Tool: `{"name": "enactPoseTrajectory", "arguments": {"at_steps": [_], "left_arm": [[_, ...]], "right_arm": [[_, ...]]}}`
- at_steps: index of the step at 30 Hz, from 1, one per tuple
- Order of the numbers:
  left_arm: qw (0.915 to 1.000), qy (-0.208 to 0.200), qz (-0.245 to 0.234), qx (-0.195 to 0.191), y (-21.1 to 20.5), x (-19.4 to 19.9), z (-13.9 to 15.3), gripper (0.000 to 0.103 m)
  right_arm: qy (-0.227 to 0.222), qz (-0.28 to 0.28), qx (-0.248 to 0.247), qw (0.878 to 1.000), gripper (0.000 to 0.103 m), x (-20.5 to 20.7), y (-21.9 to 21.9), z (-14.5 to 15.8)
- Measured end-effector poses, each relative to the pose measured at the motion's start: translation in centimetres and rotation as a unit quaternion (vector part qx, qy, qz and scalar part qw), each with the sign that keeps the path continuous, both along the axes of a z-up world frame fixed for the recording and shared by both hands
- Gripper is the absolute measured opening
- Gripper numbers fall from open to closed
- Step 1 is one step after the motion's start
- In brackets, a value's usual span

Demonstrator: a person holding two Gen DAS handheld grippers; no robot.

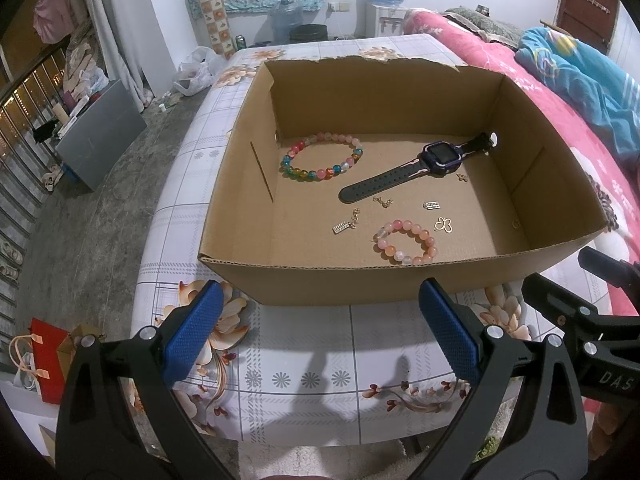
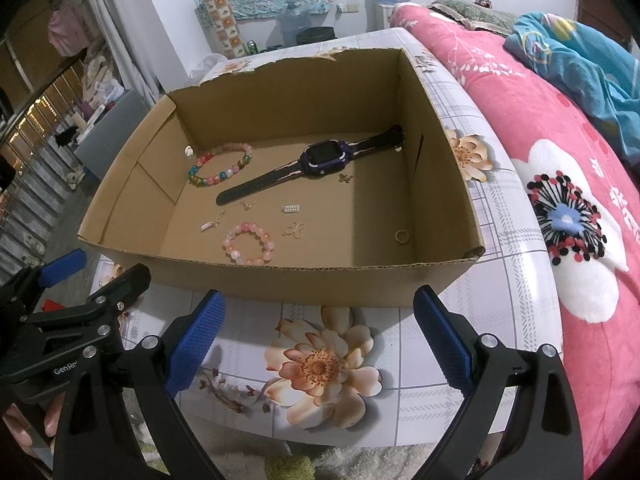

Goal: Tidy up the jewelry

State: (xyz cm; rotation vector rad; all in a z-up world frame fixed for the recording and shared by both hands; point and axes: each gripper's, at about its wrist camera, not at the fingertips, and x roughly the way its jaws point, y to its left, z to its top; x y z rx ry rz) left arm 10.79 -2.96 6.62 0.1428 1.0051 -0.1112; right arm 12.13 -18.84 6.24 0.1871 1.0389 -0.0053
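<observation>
An open cardboard box (image 1: 320,280) (image 2: 280,280) stands on the floral table. Inside lie a multicoloured bead bracelet (image 1: 322,157) (image 2: 220,165), a pink bead bracelet (image 1: 405,242) (image 2: 250,243), a purple smartwatch (image 1: 436,158) (image 2: 324,156), a gold butterfly charm (image 1: 444,225) (image 2: 295,230), small silver charms (image 1: 431,205) (image 2: 290,209) and a gold ring (image 2: 401,236). My left gripper (image 1: 320,320) is open and empty before the box's near wall. My right gripper (image 2: 318,320) is open and empty beside it.
The table (image 1: 320,380) has a floral cover and drops off at its left edge to a grey floor. A bed with a pink blanket (image 2: 560,160) runs along the right. Water jugs and a dispenser (image 1: 386,4) stand at the back.
</observation>
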Motion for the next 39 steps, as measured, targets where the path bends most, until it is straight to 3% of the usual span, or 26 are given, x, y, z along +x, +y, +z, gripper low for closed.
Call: {"name": "enactPoseTrajectory", "arguments": {"at_steps": [39], "left_arm": [[1.0000, -0.001, -0.001, 0.000, -0.01, -0.03, 0.06, 0.095]], "right_arm": [[-0.001, 0.001, -0.002, 1.000, 0.093, -0.19, 0.23, 0.00]]}}
